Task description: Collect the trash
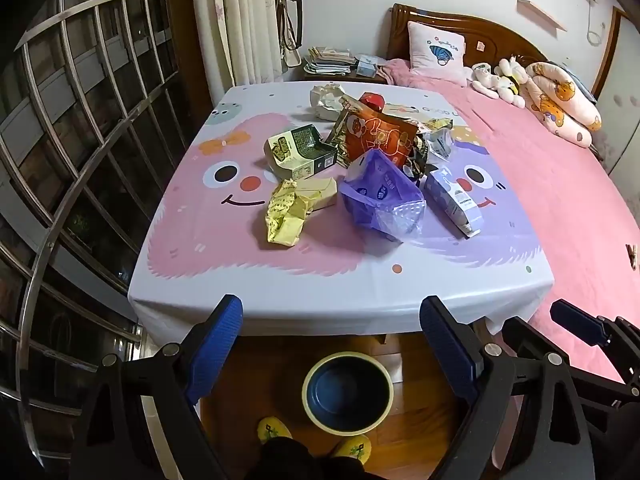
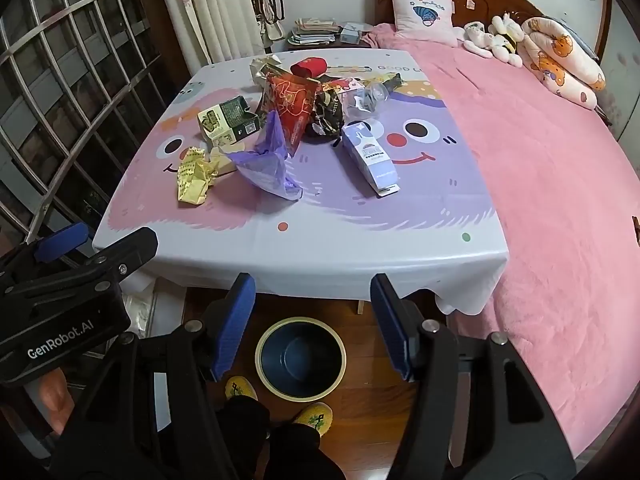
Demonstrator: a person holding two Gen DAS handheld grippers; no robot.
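Here, both empty: left hand-held gripper (image 1: pixel 331 350) spread wide, right hand-held gripper (image 2: pixel 313 320) somewhat narrower, each short of the desk (image 1: pixel 340 292). Trash heaped mid-desk — yellow wrapper (image 1: pixel 290 214), purple bag (image 1: pixel 382 200), green box (image 1: pixel 300 152); bin (image 1: pixel 347 392) on the floor below. Likely trouble: flimsy film slipping from the pads, or falling outside the bin's rim.

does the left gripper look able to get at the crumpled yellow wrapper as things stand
Probably yes. The left gripper is open and empty, short of the table's near edge. The crumpled yellow wrapper lies at the pile's near left, with only bare tablecloth before it.
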